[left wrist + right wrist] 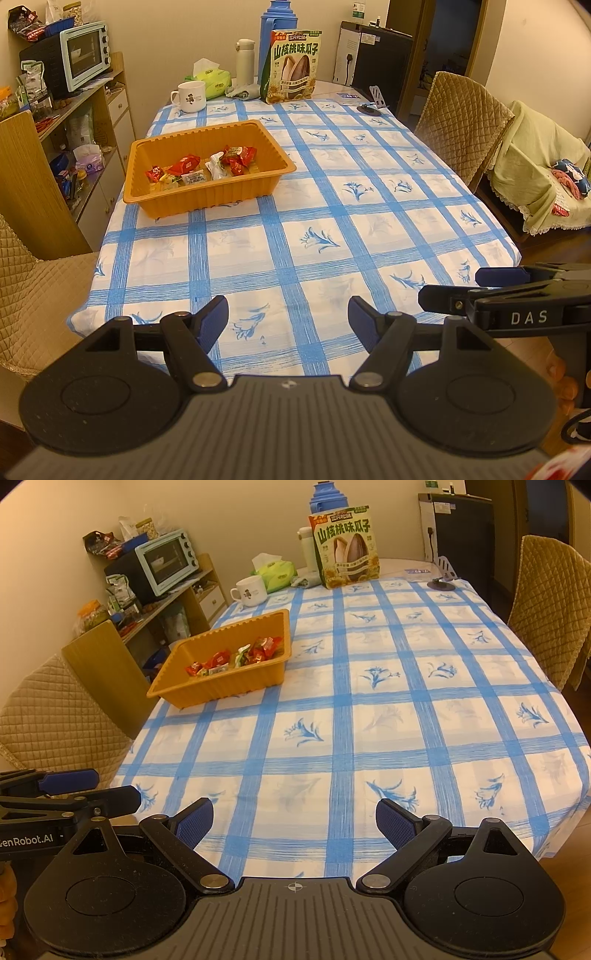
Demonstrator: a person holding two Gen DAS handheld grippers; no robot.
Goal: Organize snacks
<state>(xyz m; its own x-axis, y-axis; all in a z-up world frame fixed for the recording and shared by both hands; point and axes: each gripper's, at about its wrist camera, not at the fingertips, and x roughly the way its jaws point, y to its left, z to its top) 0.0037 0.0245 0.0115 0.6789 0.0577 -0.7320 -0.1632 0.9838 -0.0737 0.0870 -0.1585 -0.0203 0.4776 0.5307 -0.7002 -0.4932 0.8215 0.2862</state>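
An orange ribbed plastic tray (pixel 207 168) holding a small heap of red and white wrapped snacks (pixel 201 166) sits on the blue checked tablecloth (pixel 332 229) at about ten o'clock, well apart from the left gripper (pixel 288 321) and right gripper (pixel 294 821), both open and empty.

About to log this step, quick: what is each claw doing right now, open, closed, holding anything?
Left claw: open, holding nothing, above the near table edge.
Right claw: open, holding nothing, above the near table edge.
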